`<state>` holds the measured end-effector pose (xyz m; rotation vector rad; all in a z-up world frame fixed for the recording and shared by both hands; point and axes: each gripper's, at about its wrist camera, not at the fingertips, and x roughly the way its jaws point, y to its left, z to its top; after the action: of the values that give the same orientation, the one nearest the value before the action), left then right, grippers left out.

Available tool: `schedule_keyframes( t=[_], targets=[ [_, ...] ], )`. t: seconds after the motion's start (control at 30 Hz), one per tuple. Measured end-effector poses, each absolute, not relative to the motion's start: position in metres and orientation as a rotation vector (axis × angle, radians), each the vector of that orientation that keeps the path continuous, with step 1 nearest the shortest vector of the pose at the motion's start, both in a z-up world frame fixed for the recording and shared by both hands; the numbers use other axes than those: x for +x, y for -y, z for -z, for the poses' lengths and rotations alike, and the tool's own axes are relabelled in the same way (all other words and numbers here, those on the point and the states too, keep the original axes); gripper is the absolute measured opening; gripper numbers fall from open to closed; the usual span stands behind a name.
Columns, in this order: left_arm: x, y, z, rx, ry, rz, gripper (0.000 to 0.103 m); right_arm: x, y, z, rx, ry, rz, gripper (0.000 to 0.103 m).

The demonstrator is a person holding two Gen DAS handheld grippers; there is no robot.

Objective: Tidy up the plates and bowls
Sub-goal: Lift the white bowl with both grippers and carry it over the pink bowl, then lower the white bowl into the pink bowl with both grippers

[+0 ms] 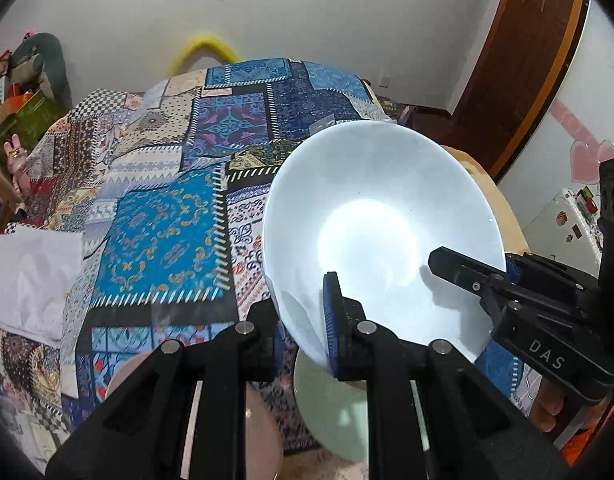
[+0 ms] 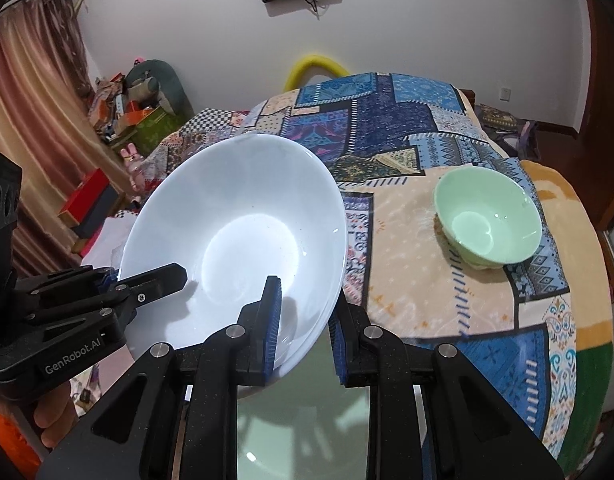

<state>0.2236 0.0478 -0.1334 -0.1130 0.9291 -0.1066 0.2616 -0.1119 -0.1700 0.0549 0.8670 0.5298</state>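
**White bowl held in the air between two grippers**

A large white bowl [image 1: 381, 236] hangs tilted above a table covered with a patchwork cloth [image 1: 163, 236]. Both grippers hold it by the rim. The left gripper [image 1: 303, 328] pinches the near edge, one blue pad inside the wall and one outside. The right gripper [image 2: 303, 320] stands the same way on its own side of the rim, jaws closed on the thin wall.

The bowl looks glazed, smooth and glossy, so it is probably stiff, slippery and breakable if dropped. The rim is the only place thin enough to pinch; a two-sided hold seems the safer way to steady its weight.

A smaller green bowl [image 2: 487, 220] sits upright on the cloth, well apart. A pale green plate [image 2: 303, 436] lies below the grippers
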Motion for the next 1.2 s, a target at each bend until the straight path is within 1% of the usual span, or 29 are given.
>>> schedule_keyframes(
  t=[0.3,0.6,1.2],
  targets=[
    [0.182,-0.071,0.124,-0.137,-0.912,0.067,0.017,0.239,0.091,0.167,0.042,-0.857,-0.581,0.021],
    [0.150,-0.101,0.125,-0.167,-0.912,0.010,0.017,0.228,0.064,0.176,0.037,-0.866,-0.657,0.021],
    [0.118,-0.154,0.161,-0.220,-0.965,-0.055,0.017,0.203,0.013,0.205,-0.017,-0.940,-0.735,0.021]
  ],
)
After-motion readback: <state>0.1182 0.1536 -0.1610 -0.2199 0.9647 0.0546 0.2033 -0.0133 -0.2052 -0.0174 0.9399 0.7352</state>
